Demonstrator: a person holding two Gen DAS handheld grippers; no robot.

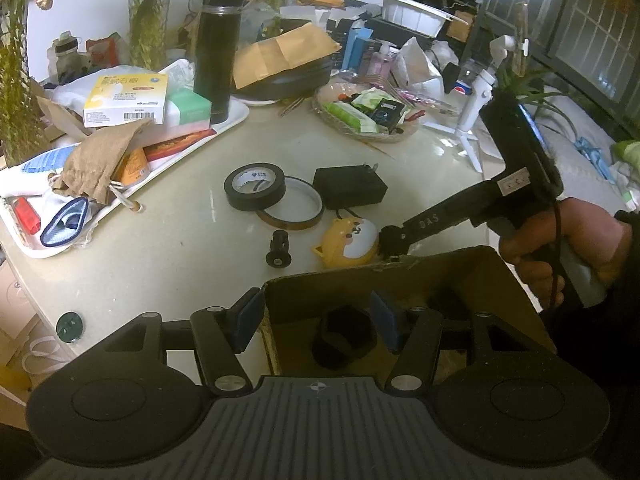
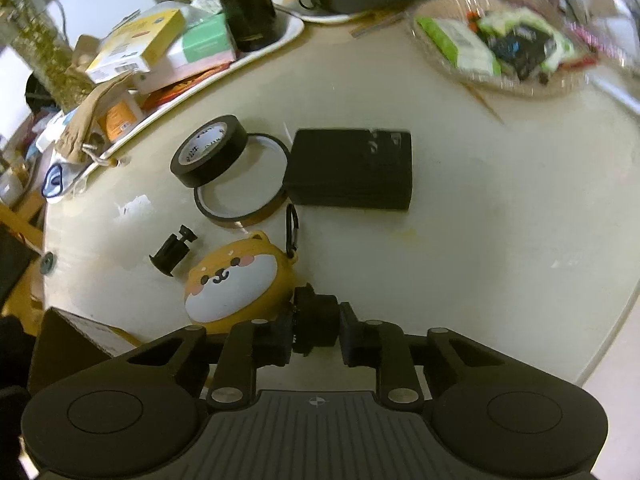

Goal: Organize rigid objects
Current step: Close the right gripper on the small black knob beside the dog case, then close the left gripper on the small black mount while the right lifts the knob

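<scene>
1. Left wrist view: the left tool (image 1: 316, 318) sits over the near corner of a brown cardboard box (image 1: 404, 280), one blue pad outside the box wall, the other inside it. The jaws stand apart around that wall, and I can't tell if they actually press on it. There's a dark ring-ish thing (image 1: 344, 336) lying in the box; it's too dim in there to name it.
2. Same view, readable stuff: the right tool (image 1: 390, 240) has "DAS" printed on its arm, and a hand (image 1: 560, 244) grips its handle. A yellow box (image 1: 126, 98) on the white tray (image 1: 236, 118) has Chinese print plus a barcode, too small to read. A tall black flask (image 1: 218, 52) stands on that tray as well. The woven basket (image 1: 368, 130) holds green and black packets.
3. Still left view, loose on the tabletop (image 1: 180, 248): black tape roll (image 1: 256, 186) leaning on an amber tape ring (image 1: 290, 208), a black charger block (image 1: 350, 186), a small black knob (image 1: 277, 247), and a yellow dog-face case (image 1: 350, 242).
4. Right wrist view: the right tool (image 2: 316, 330) is clamped on a small black part (image 2: 316, 320), low over the tabletop (image 2: 480, 240) just beside the dog-face case (image 2: 236, 284). The case has a black carabiner (image 2: 292, 226) clipped on. The tape roll's (image 2: 208, 150) inner label is blurry. Cardboard box (image 2: 68, 344) corner is at lower left.
</scene>
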